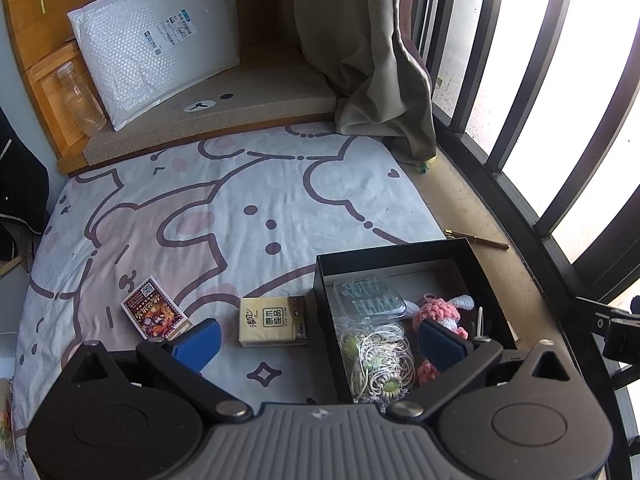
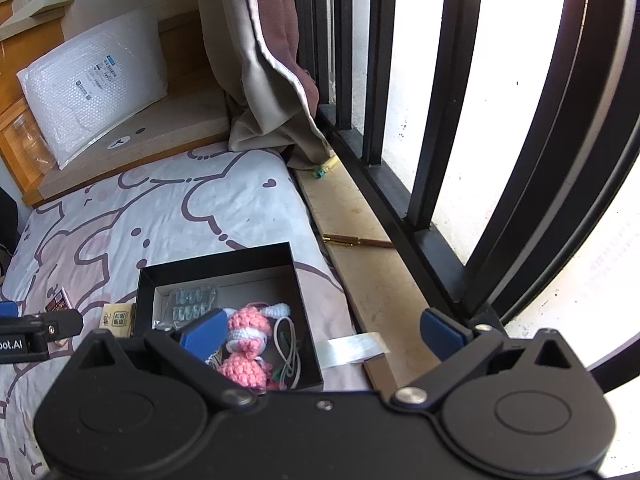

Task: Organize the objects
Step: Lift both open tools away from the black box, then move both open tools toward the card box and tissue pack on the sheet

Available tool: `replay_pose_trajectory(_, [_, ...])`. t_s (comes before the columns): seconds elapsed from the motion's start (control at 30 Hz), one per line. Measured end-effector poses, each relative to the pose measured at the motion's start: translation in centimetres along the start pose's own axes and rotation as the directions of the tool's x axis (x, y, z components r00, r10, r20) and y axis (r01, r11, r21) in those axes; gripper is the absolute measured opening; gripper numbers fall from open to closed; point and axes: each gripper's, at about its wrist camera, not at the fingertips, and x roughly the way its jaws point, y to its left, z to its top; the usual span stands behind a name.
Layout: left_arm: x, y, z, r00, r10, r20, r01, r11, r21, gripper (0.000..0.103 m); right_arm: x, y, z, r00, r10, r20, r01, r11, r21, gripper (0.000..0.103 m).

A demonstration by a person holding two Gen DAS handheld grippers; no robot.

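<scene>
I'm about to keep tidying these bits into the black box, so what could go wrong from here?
The black box sits at the mattress edge beside the ledge; a nudge might tip it off. The tissue pack lies close against the box wall, so grabbing it could shove the box. The pen on the narrow ledge could roll out of reach.

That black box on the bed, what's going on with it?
A person is tidying small items into the black box with two handheld grippers. It already holds a pink crochet toy, a clear plastic case and a bag of coiled cord. The tissue pack and the card box lie outside it on the sheet. The left gripper and the right gripper hover with jaws open, holding nothing.
</scene>
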Motion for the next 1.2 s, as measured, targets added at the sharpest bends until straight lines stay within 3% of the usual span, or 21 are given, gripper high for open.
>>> replay_pose_trajectory(0.23, [0.1,0.3,-0.2,1.0,0.003,-0.003,-0.003,1.0,-0.001,0.103,-0.4,0.1,0.3,1.0,0.004,0.01,-0.004,1.0,0.005,0.103])
replay_pose_trajectory(0.57, [-0.3,3.9,-0.1,0.999,0.035,0.008,-0.035,0.999,-0.042,0.103,1.0,1.7,0.2,1.0,0.017,-0.002,-0.017,1.0,0.016,0.103])
replay_pose_trajectory(1.2, [-1.4,12.8,-1.0,0.987,0.159,0.004,-0.157,0.978,-0.137,0.103,2.9,11.6,1.2,0.986,0.164,-0.027,-0.166,0.981,-0.103,0.103])
